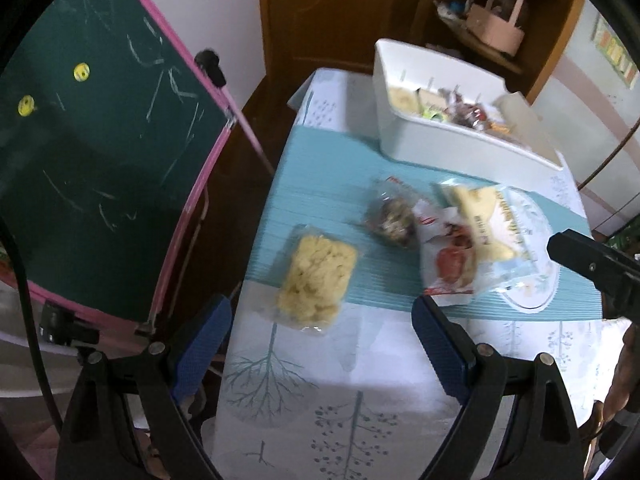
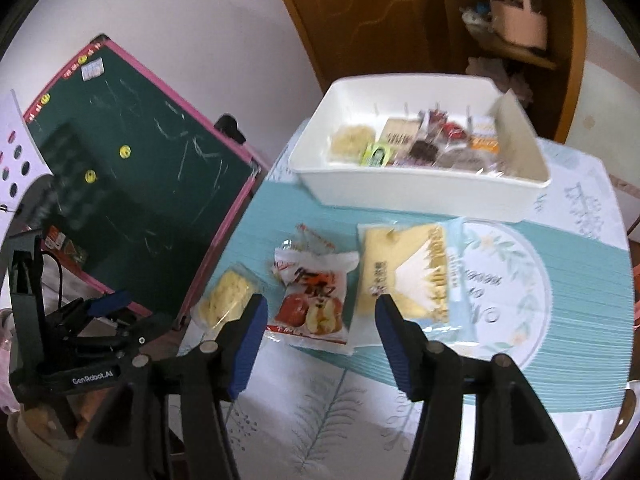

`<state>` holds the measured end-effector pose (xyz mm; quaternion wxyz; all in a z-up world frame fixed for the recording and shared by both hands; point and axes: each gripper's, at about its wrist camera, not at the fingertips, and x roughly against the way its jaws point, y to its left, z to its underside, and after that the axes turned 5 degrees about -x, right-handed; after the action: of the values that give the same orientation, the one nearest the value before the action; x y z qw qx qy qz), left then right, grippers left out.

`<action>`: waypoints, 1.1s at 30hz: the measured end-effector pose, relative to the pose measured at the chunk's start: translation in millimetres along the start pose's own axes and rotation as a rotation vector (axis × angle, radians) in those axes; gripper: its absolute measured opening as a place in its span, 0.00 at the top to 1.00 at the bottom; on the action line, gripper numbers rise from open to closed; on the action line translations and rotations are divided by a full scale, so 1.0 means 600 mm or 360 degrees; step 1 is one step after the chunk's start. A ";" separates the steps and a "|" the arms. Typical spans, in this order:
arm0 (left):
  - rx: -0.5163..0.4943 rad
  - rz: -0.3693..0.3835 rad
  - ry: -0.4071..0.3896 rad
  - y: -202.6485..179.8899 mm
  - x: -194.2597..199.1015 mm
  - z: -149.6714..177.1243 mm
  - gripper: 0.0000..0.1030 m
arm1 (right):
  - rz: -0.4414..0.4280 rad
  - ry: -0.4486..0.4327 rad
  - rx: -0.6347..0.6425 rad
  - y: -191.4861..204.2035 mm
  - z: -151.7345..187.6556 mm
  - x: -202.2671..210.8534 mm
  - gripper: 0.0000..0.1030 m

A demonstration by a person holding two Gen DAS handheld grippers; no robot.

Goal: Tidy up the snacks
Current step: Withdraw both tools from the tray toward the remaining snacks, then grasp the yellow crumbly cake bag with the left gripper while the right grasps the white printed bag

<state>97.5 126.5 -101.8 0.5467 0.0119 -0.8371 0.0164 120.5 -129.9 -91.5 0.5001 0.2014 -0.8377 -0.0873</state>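
Observation:
Loose snacks lie on the table: a clear pack of yellow pastry (image 1: 316,276) (image 2: 228,296), a clear bag of dark nuts (image 1: 392,216), a red-and-white apple snack packet (image 1: 448,256) (image 2: 312,296) and a large yellow-and-blue packet (image 1: 496,224) (image 2: 408,272). A white bin (image 1: 460,148) (image 2: 420,188) at the back holds several snacks. My left gripper (image 1: 322,320) hangs open above the yellow pastry pack, empty. My right gripper (image 2: 320,312) is open above the apple packet, nothing between its blue pads. Its black body shows in the left wrist view (image 1: 596,268).
A green chalkboard with a pink frame (image 1: 100,140) (image 2: 140,176) stands close to the table's left edge. A wooden door (image 1: 332,8) and a shelf with a pink basket (image 2: 516,12) are behind the table. A round printed mat (image 2: 500,288) lies at the right.

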 end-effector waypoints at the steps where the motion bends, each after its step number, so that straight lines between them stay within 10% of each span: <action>1: 0.0002 0.0004 0.0018 0.003 -0.011 -0.003 0.11 | -0.0001 0.0026 0.0004 0.003 0.001 -0.015 0.44; 17: -0.0080 0.0027 0.0292 0.006 -0.171 -0.027 0.11 | 0.0034 0.0336 -0.0047 0.012 0.003 -0.199 0.44; 33: -0.0075 0.0079 0.0392 0.004 -0.215 -0.032 0.44 | 0.0051 0.0350 0.0096 0.033 0.009 -0.231 0.51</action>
<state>167.1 129.7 -212.3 0.6449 -0.0237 -0.7638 0.0116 169.0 -53.4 -198.8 0.5840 0.2113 -0.7831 -0.0316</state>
